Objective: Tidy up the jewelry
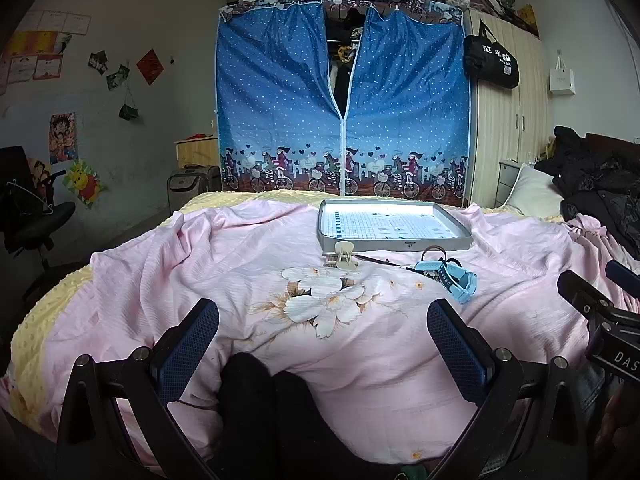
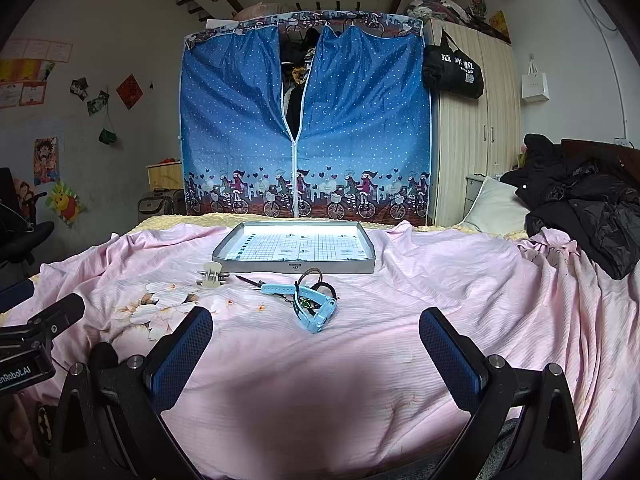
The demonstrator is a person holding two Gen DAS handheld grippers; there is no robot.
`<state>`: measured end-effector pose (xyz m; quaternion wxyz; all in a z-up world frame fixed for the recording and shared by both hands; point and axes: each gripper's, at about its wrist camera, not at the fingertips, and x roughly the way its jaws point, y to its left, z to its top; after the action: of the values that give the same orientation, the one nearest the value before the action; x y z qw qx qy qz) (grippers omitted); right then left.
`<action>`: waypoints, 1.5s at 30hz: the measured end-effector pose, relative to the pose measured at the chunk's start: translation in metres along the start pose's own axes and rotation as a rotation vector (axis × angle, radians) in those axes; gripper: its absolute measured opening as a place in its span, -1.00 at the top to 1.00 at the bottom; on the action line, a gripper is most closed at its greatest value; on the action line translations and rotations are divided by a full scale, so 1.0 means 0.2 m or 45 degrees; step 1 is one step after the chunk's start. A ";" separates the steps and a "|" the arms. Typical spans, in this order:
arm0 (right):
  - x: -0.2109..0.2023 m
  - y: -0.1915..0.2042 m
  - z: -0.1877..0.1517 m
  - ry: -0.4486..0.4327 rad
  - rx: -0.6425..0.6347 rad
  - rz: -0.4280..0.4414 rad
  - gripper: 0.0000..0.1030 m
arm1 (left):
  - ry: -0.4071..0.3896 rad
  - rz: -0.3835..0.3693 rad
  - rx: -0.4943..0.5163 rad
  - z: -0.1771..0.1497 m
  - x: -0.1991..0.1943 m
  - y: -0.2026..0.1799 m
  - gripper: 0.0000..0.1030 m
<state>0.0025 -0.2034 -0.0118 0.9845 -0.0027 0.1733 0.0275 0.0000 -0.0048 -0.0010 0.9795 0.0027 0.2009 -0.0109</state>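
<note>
A shallow grey tray (image 1: 394,245) (image 2: 294,267) with a printed grid sheet inside lies on the pink bedspread. In front of it lie a cream hair claw clip (image 1: 343,258) (image 2: 212,276), a light blue watch (image 1: 456,278) (image 2: 312,305), a brown hair tie (image 2: 310,276) and a thin dark stick-like piece (image 2: 248,281). My left gripper (image 1: 322,322) is open, low over the flower print, nearer than the items. My right gripper (image 2: 316,330) is open just short of the blue watch. Neither holds anything.
A blue dotted fabric wardrobe (image 2: 304,120) stands beyond the bed. Black coats (image 2: 580,208) and a white pillow (image 2: 494,206) lie at the right. An office chair (image 1: 28,216) stands at the left. The other gripper's body shows at each view's edge.
</note>
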 end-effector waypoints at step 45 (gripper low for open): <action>-0.01 0.00 0.02 0.005 0.012 0.003 -1.00 | 0.003 0.000 0.004 0.00 0.00 -0.01 -0.97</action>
<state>0.0023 -0.2041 -0.0077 0.9841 0.0021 0.1756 0.0280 0.0000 -0.0074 -0.0016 0.9793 0.0043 0.2022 -0.0112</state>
